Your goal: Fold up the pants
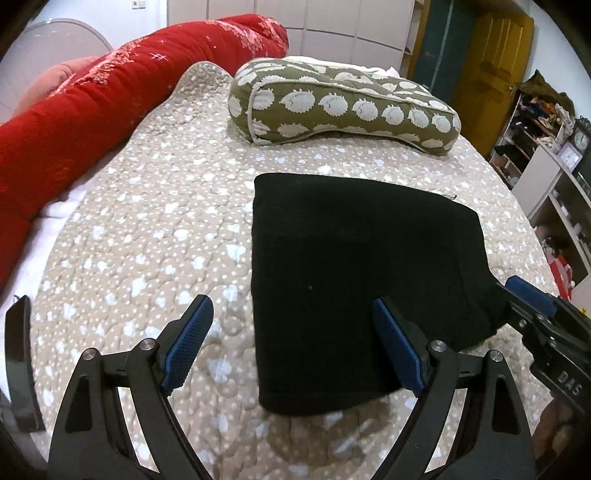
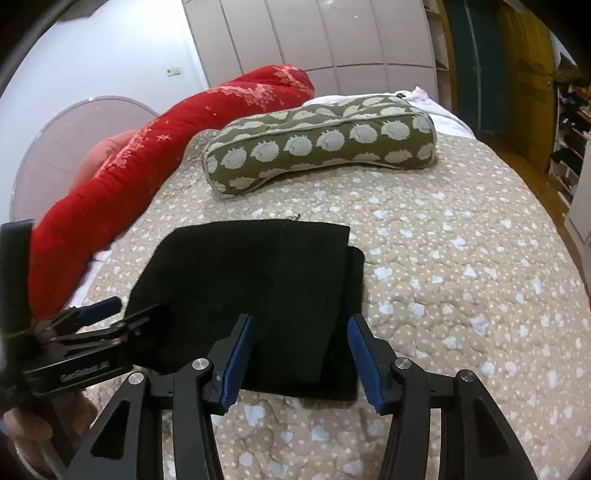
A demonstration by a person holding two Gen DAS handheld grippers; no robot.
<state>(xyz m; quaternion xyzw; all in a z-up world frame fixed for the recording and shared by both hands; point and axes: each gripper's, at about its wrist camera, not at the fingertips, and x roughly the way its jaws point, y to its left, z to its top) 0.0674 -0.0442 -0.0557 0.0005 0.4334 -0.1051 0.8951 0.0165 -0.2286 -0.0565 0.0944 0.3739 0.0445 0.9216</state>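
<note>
Black pants (image 1: 354, 266) lie folded into a compact rectangle on the beige quilted bed (image 1: 155, 229); they also show in the right wrist view (image 2: 258, 288). My left gripper (image 1: 291, 328) is open, hovering just above the near left edge of the pants, with nothing between its blue pads (image 1: 188, 339). My right gripper (image 2: 301, 354) is open above the near edge of the pants, empty. The right gripper shows at the right of the left wrist view (image 1: 532, 306), at the pants' near right corner. The left gripper shows at the left of the right wrist view (image 2: 110, 314).
A green pillow with white hedgehogs (image 1: 332, 103) lies at the far side of the bed. A long red bolster (image 1: 92, 110) runs along the left edge. Shelves with clutter (image 1: 546, 155) stand to the right, wardrobe doors (image 2: 314, 33) behind.
</note>
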